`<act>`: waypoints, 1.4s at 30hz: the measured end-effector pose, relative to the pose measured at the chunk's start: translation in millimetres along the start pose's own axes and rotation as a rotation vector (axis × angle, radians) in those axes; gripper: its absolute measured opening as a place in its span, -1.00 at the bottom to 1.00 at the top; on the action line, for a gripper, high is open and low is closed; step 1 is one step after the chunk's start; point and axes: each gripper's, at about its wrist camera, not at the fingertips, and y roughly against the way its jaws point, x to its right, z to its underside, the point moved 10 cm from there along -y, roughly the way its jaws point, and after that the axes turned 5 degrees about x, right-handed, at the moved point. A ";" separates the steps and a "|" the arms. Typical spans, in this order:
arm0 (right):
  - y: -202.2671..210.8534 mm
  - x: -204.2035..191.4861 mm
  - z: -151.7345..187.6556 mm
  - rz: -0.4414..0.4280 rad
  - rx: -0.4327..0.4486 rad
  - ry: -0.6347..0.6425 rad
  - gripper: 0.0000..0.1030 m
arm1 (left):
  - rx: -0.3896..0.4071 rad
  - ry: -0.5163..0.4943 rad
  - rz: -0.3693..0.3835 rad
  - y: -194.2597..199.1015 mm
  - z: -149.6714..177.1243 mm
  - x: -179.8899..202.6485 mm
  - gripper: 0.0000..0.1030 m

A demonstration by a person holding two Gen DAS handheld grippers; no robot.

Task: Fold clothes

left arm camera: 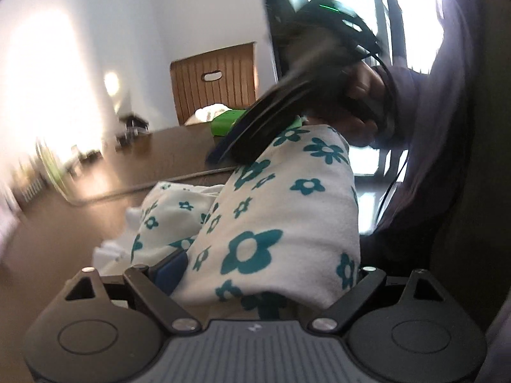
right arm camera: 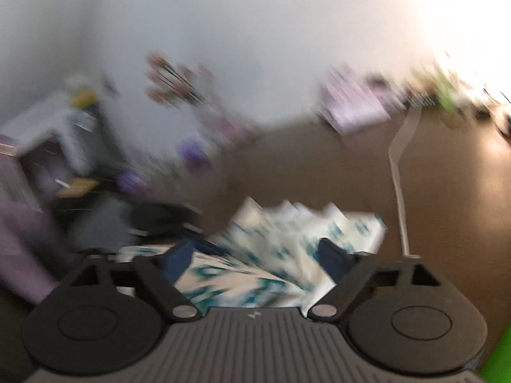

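A white cloth with teal flowers [left arm camera: 271, 210] fills the lower centre of the left wrist view, bunched between the spread fingers of the left claw [left arm camera: 265, 271] above a brown worktop [left arm camera: 179, 146]. At upper right a hand [left arm camera: 357, 102] holds the right claw [right arm camera: 258, 255]. Its own blurred view shows spread fingers with the cloth between them.

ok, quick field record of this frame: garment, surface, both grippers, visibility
garment: white cloth with teal flowers, bunched, partly folded
surface: brown table
left gripper: open wide, cloth lying between its fingers
right gripper: open, cloth between the fingers, no pinch visible
background: wooden chair behind table
visibility: right wrist view heavily motion-blurred
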 end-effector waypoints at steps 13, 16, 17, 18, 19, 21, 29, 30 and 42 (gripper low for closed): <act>-14.7 -10.2 24.1 -0.142 -0.003 0.212 1.00 | 0.012 0.473 0.264 8.9 -6.6 -37.9 0.73; -18.0 -12.9 33.8 -0.204 -0.057 0.198 1.00 | 0.026 0.621 0.325 11.3 -2.9 -58.2 0.69; -21.0 -11.5 35.2 -0.172 -0.061 0.228 1.00 | 0.028 0.635 0.338 11.9 -2.3 -60.9 0.67; -24.1 -10.1 36.5 -0.137 -0.066 0.260 1.00 | 0.029 0.647 0.350 12.4 -1.8 -63.2 0.67; -26.4 -8.4 34.6 -0.101 -0.062 0.281 0.99 | 0.025 0.643 0.358 11.7 -2.4 -63.5 0.67; -27.7 -4.3 26.1 -0.057 -0.029 0.288 0.99 | 0.004 0.605 0.365 8.9 -5.6 -61.2 0.67; -39.2 -17.0 31.7 -0.126 -0.083 0.355 0.83 | -0.080 0.490 0.400 -0.4 -11.0 -52.2 0.65; -41.4 -19.3 34.7 -0.146 -0.099 0.352 0.38 | -0.078 0.502 0.408 -1.2 -10.1 -51.4 0.65; -44.0 49.1 29.3 -0.142 -0.096 -0.548 -0.14 | 0.204 1.013 0.176 13.1 -0.4 -99.8 0.59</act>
